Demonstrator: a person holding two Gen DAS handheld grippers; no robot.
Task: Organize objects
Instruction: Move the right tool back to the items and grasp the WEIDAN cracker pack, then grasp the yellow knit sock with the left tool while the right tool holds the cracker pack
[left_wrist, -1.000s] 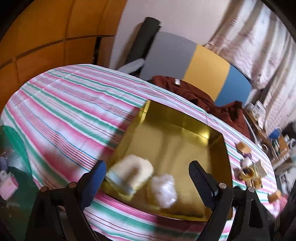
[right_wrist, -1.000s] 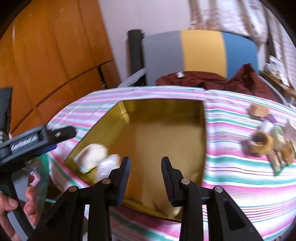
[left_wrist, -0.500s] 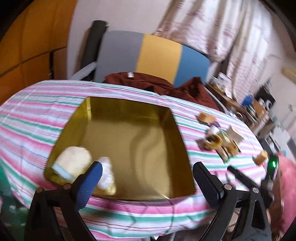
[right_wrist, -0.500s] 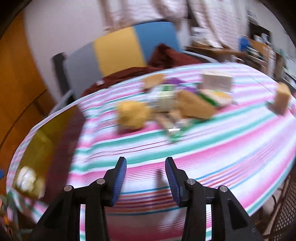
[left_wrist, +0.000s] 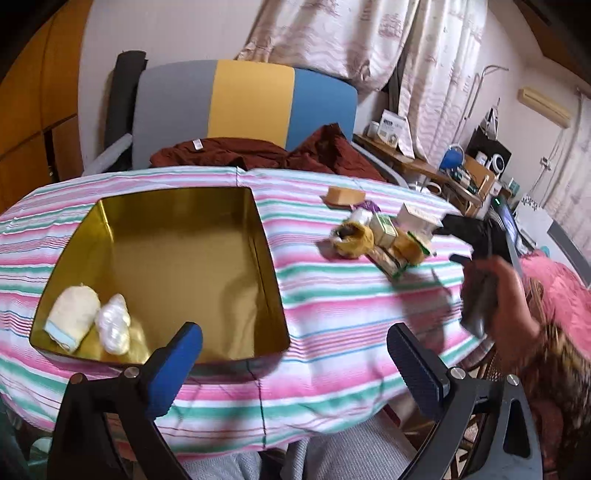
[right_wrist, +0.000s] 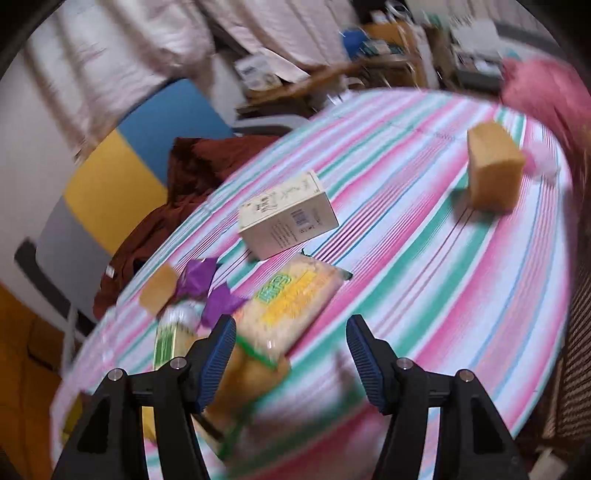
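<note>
A desk draped in a pink, green and white striped cloth carries a shallow square gold tin tray, the landmark for everything else here. Inside the tray, in its near left corner, lie a cream rolled cloth with a pale blue edge and, touching it on the right, a white crinkled plastic bundle; the remainder of the tray floor is bare gold.

The left tool hangs over the tray's near right corner with its blue-padded jaws spread wide apart and nothing between them.

To the right of the tray, well apart from it, sits a cluster of loose goods: a flat tan block, a yellow fuzzy ring-shaped item, a small green-and-white carton and a white rectangular box with printed text. In the right wrist view, blurred by motion, a clear packet of yellow noodles with green lettering lies just beyond the right tool, whose jaws are opening with the packet's near end showing in the gap, not pressed by either pad. A purple wrapper lies left of the packet. A second tan block stands alone, farthest from the tray.

Beyond the tray, a dark red garment lies before a grey, yellow and blue chair back.
</note>
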